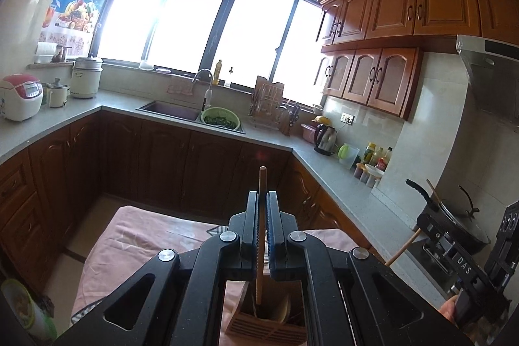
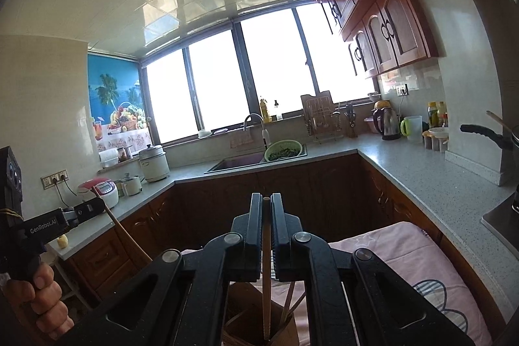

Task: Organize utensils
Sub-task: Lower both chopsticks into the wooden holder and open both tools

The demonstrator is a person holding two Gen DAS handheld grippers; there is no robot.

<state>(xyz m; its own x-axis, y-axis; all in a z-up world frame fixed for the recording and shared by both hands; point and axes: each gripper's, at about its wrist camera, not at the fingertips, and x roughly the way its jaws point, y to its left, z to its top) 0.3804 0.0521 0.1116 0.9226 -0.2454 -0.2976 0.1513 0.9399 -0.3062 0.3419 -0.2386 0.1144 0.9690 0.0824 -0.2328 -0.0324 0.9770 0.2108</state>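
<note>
My left gripper (image 1: 262, 195) is shut on a wooden chopstick (image 1: 261, 180) held upright, its lower end inside the wooden utensil holder (image 1: 259, 328) below. My right gripper (image 2: 266, 200) is shut on another wooden chopstick (image 2: 266, 281), also upright, with its lower end in the same holder (image 2: 285, 333). The holder stands on a pink cloth (image 2: 405, 252) and holds other wooden utensils. The right gripper also shows in the left wrist view (image 1: 421, 224), the left gripper in the right wrist view (image 2: 97, 206).
A pink cloth covers the table (image 1: 146, 235). Grey countertops (image 2: 421, 164) run around the kitchen with a sink (image 1: 172, 111), a green colander (image 1: 220, 119), a kettle (image 1: 325, 137), a rice cooker (image 1: 21, 96) and a pan (image 1: 460, 216) on the stove.
</note>
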